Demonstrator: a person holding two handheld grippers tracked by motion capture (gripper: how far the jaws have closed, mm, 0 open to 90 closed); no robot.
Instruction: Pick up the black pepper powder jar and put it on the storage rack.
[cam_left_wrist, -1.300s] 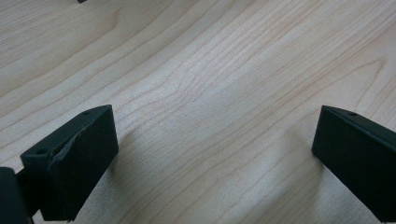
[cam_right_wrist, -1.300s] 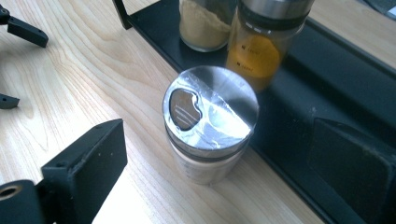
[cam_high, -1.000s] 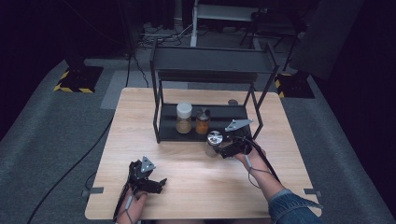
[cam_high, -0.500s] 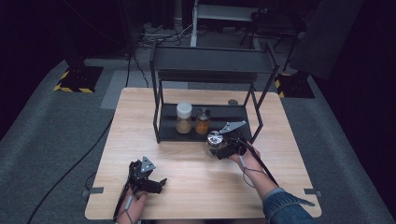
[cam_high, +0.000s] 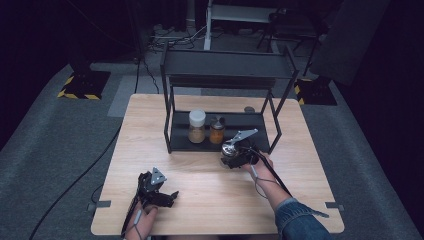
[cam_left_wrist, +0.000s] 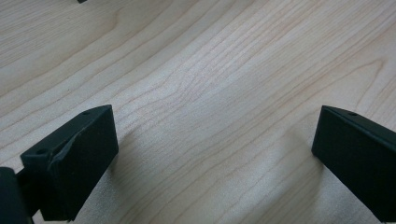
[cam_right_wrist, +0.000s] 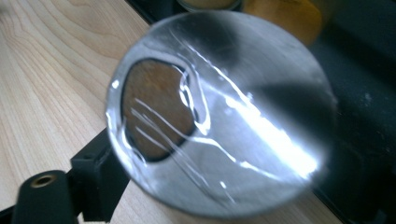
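The right tool (cam_high: 231, 156) stands at the front edge of the black rack (cam_high: 225, 82), at about four o'clock from the middle of the bench (cam_high: 150, 120) in the high view. Between its jaws sits a jar with a shiny metal lid (cam_high: 229, 148). The jaws have just been closing around it, and the left jaw shows dark against the jar's side in the right gripper view (whether the pads already press on it I cannot tell). In that view the metal lid (cam_right_wrist: 219, 116) faces the camera almost flat on, so the jar's long axis runs away from the lens, top toward the viewer, tipped a little toward two o'clock; the picture is blurred and streaked with glare. The jar is just at the lip of the rack's lower shelf (cam_high: 250, 120).

On that shelf, at about eleven o'clock from the held jar, stand two more upright jars close beside each other: a white-lidded jar (cam_high: 197, 126) with tan contents and a smaller amber jar (cam_high: 217, 131).

The left tool (cam_high: 167, 196) rests low on the bench at about seven o'clock, well apart from the rack. In the left gripper view its jaws stand wide, with bare wood grain between them
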